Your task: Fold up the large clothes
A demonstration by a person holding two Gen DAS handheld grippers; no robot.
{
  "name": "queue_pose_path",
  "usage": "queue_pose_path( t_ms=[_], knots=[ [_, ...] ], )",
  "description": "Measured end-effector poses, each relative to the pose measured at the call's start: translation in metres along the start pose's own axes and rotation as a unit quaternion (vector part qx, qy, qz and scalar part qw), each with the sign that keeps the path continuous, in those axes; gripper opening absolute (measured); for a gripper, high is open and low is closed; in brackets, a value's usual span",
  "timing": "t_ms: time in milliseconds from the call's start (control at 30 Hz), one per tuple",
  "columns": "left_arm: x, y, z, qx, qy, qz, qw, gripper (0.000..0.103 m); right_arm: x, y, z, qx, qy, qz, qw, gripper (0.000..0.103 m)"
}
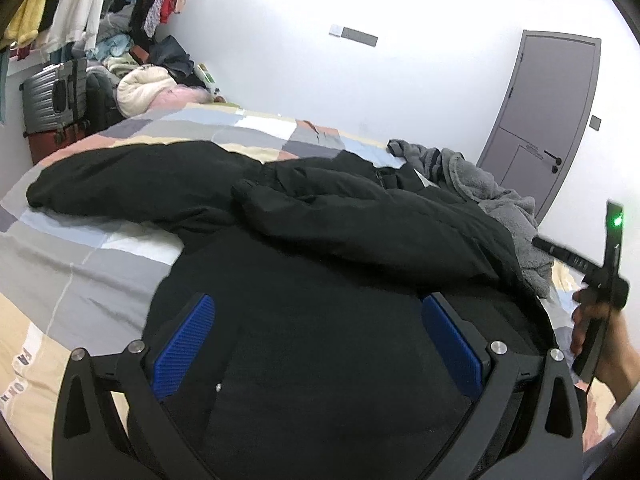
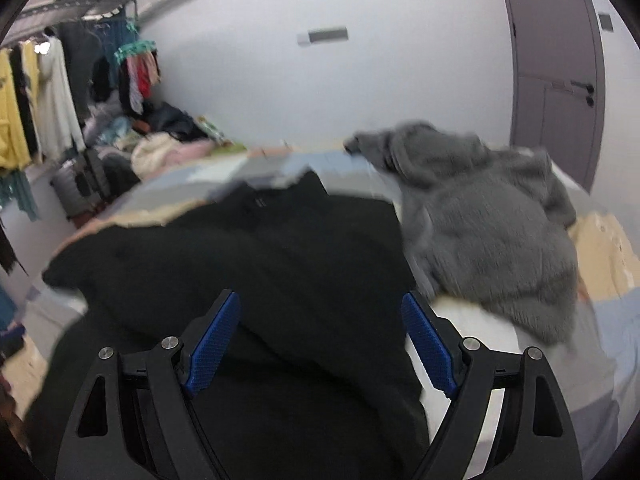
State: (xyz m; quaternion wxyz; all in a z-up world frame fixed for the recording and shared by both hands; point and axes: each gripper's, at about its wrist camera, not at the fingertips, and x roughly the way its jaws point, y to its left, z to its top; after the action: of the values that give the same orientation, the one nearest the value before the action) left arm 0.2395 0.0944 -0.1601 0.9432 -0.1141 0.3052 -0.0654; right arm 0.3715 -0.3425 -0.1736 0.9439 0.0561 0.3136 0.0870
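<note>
A large black jacket (image 1: pixel 320 216) lies spread across the bed, one sleeve stretched to the left and another folded over its middle. My left gripper (image 1: pixel 316 304) stands open just over the jacket's near part, and its blue pads (image 1: pixel 184 344) are wide apart with only flat cloth below them. In the blurred right wrist view the same jacket (image 2: pixel 260 248) fills the centre. My right gripper (image 2: pixel 320 298) is open above its near right part, with nothing pinched. At the right edge of the left wrist view a hand (image 1: pixel 600 332) grips the other tool's handle.
A grey fleece garment (image 2: pixel 492 220) lies crumpled on the bed to the right of the jacket. The bed has a patchwork sheet (image 1: pixel 80 248). Suitcases (image 1: pixel 56 100), a clothes heap and hanging clothes (image 1: pixel 60 4) stand at the far left. A grey door (image 1: pixel 548 112) is at the right.
</note>
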Motion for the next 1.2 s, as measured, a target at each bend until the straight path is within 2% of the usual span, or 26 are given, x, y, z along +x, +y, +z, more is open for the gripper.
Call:
queue_pose_path(
  t_ms=[133, 300, 400, 467, 633, 800, 1000, 1200],
  knots=[
    [0.007, -0.005, -0.001, -0.001, 0.010, 0.010, 0.9999, 0.103, 0.025, -0.004, -0.013, -0.015, 0.044, -0.008, 0.999, 0.079],
    [0.009, -0.008, -0.005, 0.006, 0.013, 0.020, 0.9997, 0.103, 0.048, 0.002, -0.019, -0.052, 0.072, -0.034, 0.995, 0.071],
    [0.011, -0.007, -0.007, 0.003, 0.016, 0.023, 0.9996, 0.103, 0.060, 0.004, -0.023, -0.086, 0.082, -0.049, 0.992, 0.057],
    [0.011, -0.008, -0.007, 0.004, 0.017, 0.024, 0.9996, 0.103, 0.063, 0.004, -0.021, -0.093, 0.082, -0.054, 0.991, 0.042],
    [0.008, -0.016, -0.008, 0.016, 0.014, 0.024, 0.9995, 0.103, 0.058, -0.007, -0.009, -0.070, 0.051, -0.054, 0.995, 0.025],
    [0.010, -0.018, -0.010, 0.019, 0.017, 0.025, 0.9993, 0.103, 0.062, -0.022, -0.001, -0.038, 0.034, -0.067, 0.996, 0.023],
    [0.010, -0.019, -0.010, 0.020, 0.018, 0.026, 0.9993, 0.103, 0.061, -0.029, -0.004, -0.003, 0.052, -0.054, 0.997, 0.026],
    [0.000, -0.027, -0.011, 0.035, 0.012, 0.031, 0.9988, 0.103, 0.023, -0.012, -0.007, -0.002, 0.041, -0.038, 0.998, 0.027]
  ],
)
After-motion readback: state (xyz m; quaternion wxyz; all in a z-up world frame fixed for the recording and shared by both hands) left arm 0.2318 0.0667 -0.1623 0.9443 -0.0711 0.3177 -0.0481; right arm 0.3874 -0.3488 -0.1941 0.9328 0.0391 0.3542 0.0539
